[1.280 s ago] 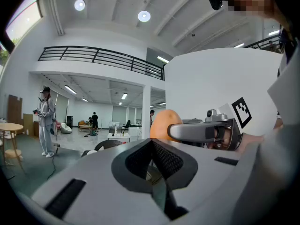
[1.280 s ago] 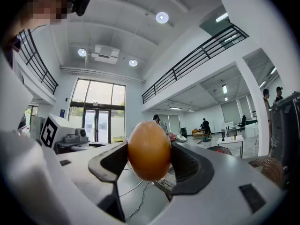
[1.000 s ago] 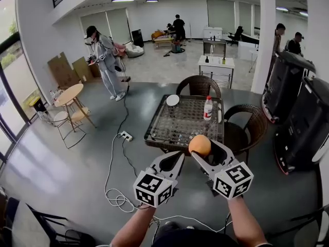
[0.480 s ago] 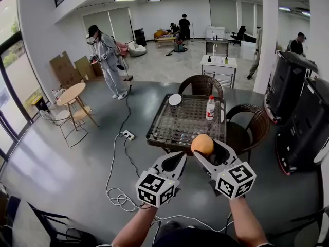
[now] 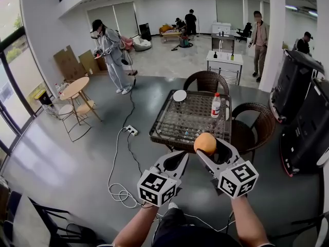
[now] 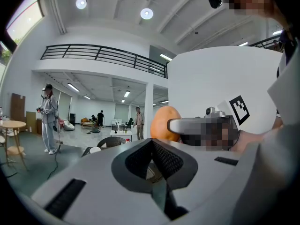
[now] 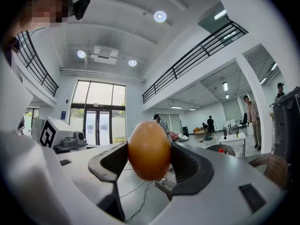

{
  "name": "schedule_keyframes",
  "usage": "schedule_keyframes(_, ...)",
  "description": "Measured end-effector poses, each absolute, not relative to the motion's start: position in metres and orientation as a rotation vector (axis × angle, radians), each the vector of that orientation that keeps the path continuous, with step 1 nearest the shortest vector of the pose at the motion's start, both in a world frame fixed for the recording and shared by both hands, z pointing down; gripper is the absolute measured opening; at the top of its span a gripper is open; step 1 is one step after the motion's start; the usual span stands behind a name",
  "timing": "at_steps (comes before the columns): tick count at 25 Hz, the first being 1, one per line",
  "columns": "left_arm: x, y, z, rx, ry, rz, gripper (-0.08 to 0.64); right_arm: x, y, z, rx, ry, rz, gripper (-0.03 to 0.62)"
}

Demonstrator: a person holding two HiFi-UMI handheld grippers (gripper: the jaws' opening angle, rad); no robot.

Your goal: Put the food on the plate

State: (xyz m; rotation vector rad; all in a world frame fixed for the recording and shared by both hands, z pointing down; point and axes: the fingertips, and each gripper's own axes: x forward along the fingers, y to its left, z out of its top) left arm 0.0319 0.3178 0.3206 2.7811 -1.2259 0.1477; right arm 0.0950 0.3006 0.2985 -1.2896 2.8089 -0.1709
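Note:
My right gripper [image 5: 206, 146] is shut on an orange, egg-shaped food item [image 5: 205, 142], held up in front of me; the right gripper view shows the same food [image 7: 149, 150] squeezed between both jaws. The left gripper [image 5: 176, 160] hangs beside it, shut with nothing in it; its jaws meet in the left gripper view, where the food [image 6: 164, 123] shows behind them. A small white plate [image 5: 180, 95] lies at the far left corner of the glass-topped table [image 5: 177, 122], well beyond both grippers.
A water bottle [image 5: 215, 106] stands on the table's right side. Wicker chairs [image 5: 206, 81] ring the table at the back and right. A power strip and cables [image 5: 128, 133] trail over the floor at left. Dark machines [image 5: 303, 117] stand right; several people are further back.
The table and plate have drawn slightly nearer and shifted right in the head view as I step forward. A person has walked in at the back right. Both grippers keep their hold.

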Motion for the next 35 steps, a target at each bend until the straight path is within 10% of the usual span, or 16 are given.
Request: schedule_keyframes(35,-0.050,-0.008,0.329,2.834,-1.068,0.133,0.009,0.016,-0.022,0.304,-1.388,2.754,-0.166,0.293)
